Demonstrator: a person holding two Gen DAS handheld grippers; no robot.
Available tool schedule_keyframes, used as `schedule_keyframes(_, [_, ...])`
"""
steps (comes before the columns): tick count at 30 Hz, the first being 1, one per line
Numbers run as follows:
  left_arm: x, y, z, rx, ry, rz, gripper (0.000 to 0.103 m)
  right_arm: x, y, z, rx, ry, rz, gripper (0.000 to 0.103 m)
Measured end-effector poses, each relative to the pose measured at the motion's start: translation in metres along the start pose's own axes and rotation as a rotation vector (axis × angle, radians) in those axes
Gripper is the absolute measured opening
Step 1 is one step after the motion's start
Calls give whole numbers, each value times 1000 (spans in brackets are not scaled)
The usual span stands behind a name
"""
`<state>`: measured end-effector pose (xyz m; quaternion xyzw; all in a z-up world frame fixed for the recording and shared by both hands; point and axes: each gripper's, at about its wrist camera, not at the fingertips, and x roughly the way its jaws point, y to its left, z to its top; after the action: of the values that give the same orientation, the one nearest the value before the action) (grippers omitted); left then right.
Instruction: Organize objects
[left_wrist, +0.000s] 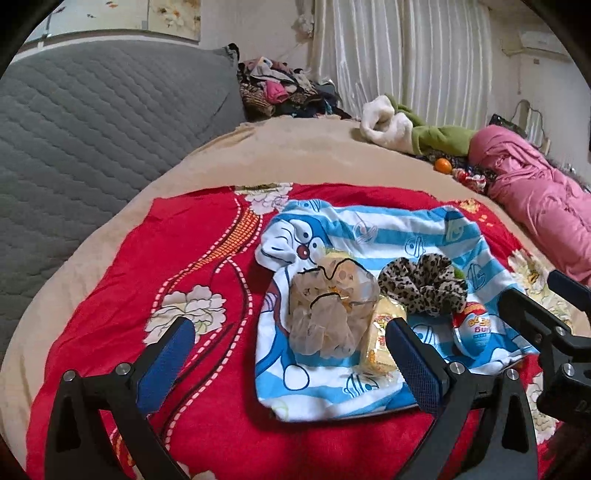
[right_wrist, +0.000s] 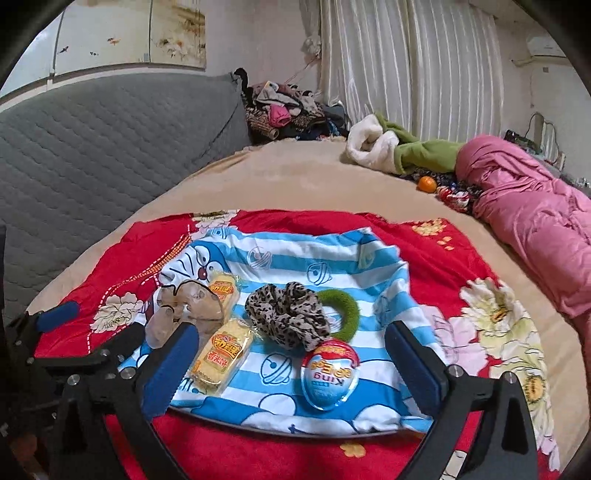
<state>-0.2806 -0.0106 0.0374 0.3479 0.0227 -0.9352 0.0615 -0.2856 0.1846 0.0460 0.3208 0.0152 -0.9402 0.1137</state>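
A blue-and-white striped cartoon cloth (left_wrist: 388, 229) (right_wrist: 295, 251) lies spread on a red floral sheet (left_wrist: 207, 236) (right_wrist: 424, 258). On it rest a sheer beige scrunchie with a black hair tie (left_wrist: 325, 314) (right_wrist: 184, 310), a leopard-print scrunchie (left_wrist: 421, 284) (right_wrist: 288, 317), a green fuzzy ring (right_wrist: 343, 310), two yellow snack packets (right_wrist: 221, 354) (left_wrist: 380, 343) and a blue-and-red egg-shaped package (left_wrist: 474, 332) (right_wrist: 328, 373). My left gripper (left_wrist: 291, 360) hovers open over the cloth's left edge. My right gripper (right_wrist: 293, 365) hovers open above the egg, touching nothing.
The sheet lies on a tan bed cover (left_wrist: 295, 155). A grey quilted backrest (left_wrist: 92, 122) rises at the left. Far back lie a clothes pile (left_wrist: 280, 88), a white-and-green garment (left_wrist: 406, 129), an orange (left_wrist: 442, 164) and a pink quilt (left_wrist: 535, 192).
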Motion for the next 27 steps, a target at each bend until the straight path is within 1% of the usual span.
schedule_keyframes(4, [-23, 3, 0, 8, -46, 27, 103, -20, -2, 2, 7, -23, 2, 102])
schedule_keyframes(7, [-42, 6, 1, 4, -60, 15, 103, -38, -1, 7, -1, -48, -1, 102])
schedule_keyframes(13, [-81, 13, 6, -6, -120, 24, 103, -76, 4, 13, -6, -104, 21, 102])
schedule_keyframes(19, [-112, 18, 8, -21, -143, 13, 103, -109, 10, 13, -18, -143, 19, 102])
schedule_keyframes(27, [-151, 12, 4, -4, -174, -1, 103, -150, 10, 9, -14, -186, 7, 102])
